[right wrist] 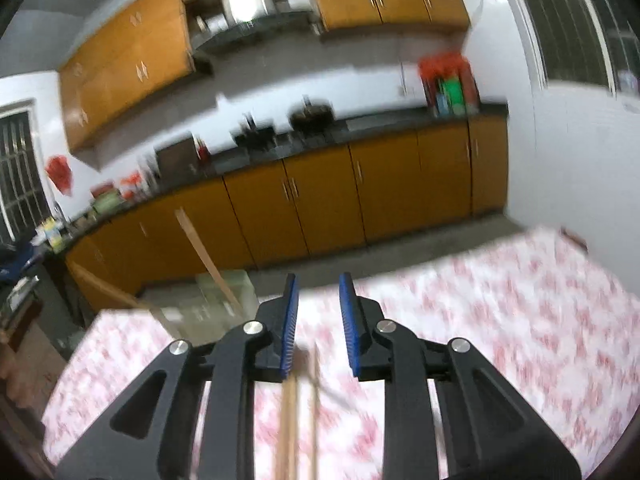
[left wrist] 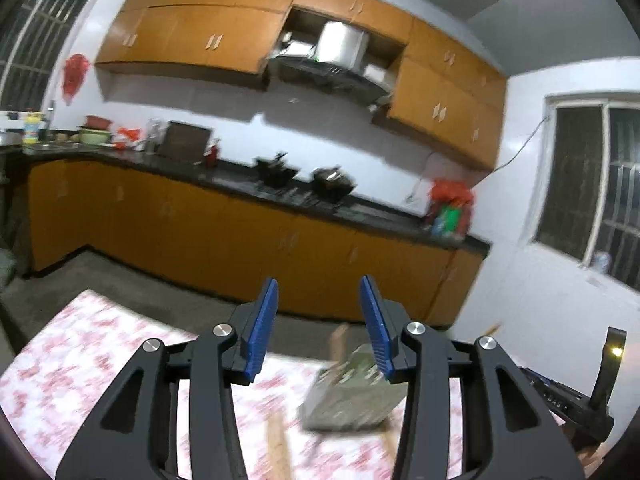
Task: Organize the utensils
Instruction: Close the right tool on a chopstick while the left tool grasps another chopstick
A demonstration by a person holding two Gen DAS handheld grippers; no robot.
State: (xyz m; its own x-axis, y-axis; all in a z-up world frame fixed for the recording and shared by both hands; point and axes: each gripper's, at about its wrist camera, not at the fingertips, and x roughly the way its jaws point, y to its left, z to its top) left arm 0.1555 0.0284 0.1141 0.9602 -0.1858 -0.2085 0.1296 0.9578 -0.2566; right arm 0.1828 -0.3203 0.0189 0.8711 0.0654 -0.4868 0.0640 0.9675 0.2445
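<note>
My left gripper (left wrist: 319,292) is open and empty, raised above the table with the pink floral cloth (left wrist: 92,344). A pale green utensil holder (left wrist: 354,394) stands on the table just below and right of it, with a wooden stick (left wrist: 339,342) poking out. My right gripper (right wrist: 317,294) is open and empty above the same cloth (right wrist: 500,312). Wooden chopsticks (right wrist: 290,428) lie on the cloth beneath it, blurred. The holder (right wrist: 208,304) stands at its left, with two wooden sticks (right wrist: 204,256) leaning out of it.
Orange kitchen cabinets (left wrist: 224,240) and a dark counter with pots (left wrist: 304,178) run along the far wall. A floor strip separates them from the table. The right gripper's body (left wrist: 576,396) shows at the left view's right edge. Both views are motion-blurred.
</note>
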